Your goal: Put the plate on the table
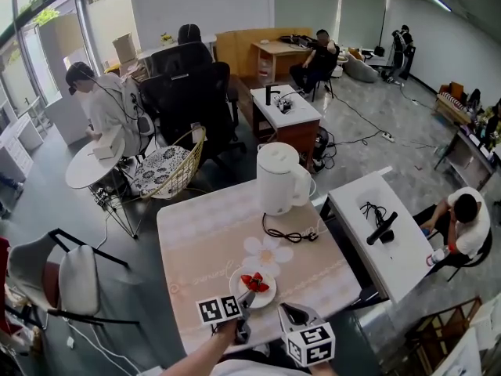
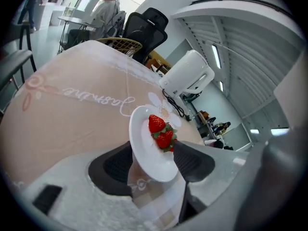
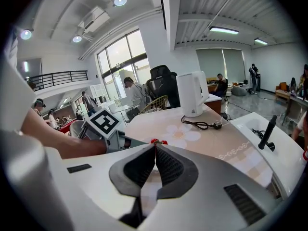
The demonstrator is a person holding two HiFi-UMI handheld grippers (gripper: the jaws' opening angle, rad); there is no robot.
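Looks like release step: plate (image 2: 144, 146) with strawberries (image 2: 161, 131) down on table (image 2: 72, 109), between spread jaws of left gripper (image 2: 155, 163), pads off rim, right gripper (image 3: 155, 165) jaws pressed together on nothing; next likely needs straight back-out, no rim nudge.

Glossy white plate (image 2: 143, 150), matt cloth tablecloth (image 2: 72, 119)

Plate (image 2: 144, 154): plain white.
Strawberries (image 2: 160, 131): red, with green leaves.
Tablecloth (image 1: 205, 241): pale pinkish beige, with a white daisy, yellowish at its centre, and white script lettering; the edge band seemed faintly checked.
Kettle (image 1: 279, 178): white.
Cord (image 1: 288, 234): black.
Right gripper (image 3: 155, 148): pale grey shell, dark ribbed pads.
Side table (image 1: 395, 258): white.
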